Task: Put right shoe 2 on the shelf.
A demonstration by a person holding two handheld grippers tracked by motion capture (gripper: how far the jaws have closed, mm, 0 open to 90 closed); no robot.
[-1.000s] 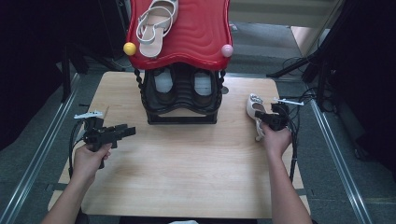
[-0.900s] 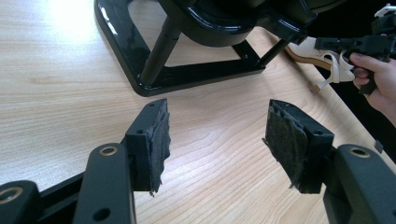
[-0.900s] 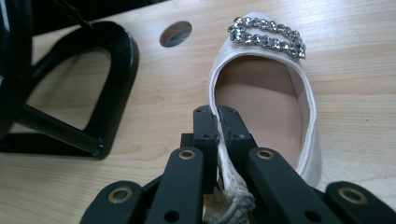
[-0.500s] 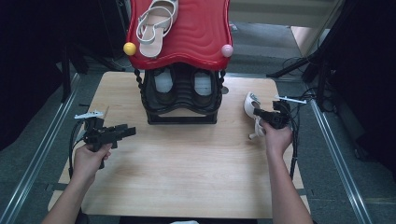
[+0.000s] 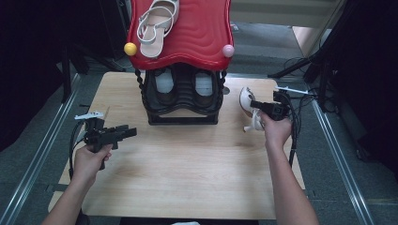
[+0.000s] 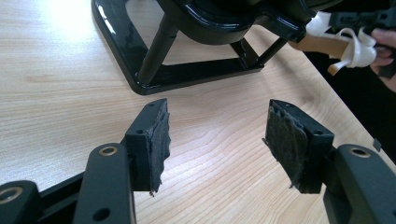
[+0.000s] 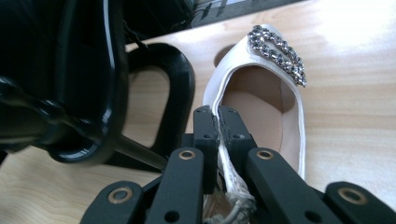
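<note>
A white open-toe shoe (image 5: 245, 97) with a rhinestone buckle (image 7: 278, 52) hangs tilted just right of the black shoe rack (image 5: 183, 117). Its toe points away and its strap dangles. My right gripper (image 5: 256, 104) is shut on the shoe's side wall (image 7: 219, 140), with the jaws (image 7: 218, 116) pinching the thin edge. In the left gripper view the same shoe (image 6: 322, 42) is at the top right. My left gripper (image 5: 127, 132) stays low over the table's left side, open, with nothing between its pads (image 6: 161, 140).
The rack's red top shelf (image 5: 202, 37) carries a pale strappy sandal (image 5: 157, 21). A yellow knob (image 5: 130, 48) and a pink knob (image 5: 228, 50) sit at its corners. Two dark shoes with pale insoles (image 5: 164, 82) rest on the lower shelf. Bare wooden tabletop (image 5: 187, 173) lies in front.
My right gripper has risen with the white shoe, lifting it off the table and a little toward the rack. The left gripper has stayed in place.
</note>
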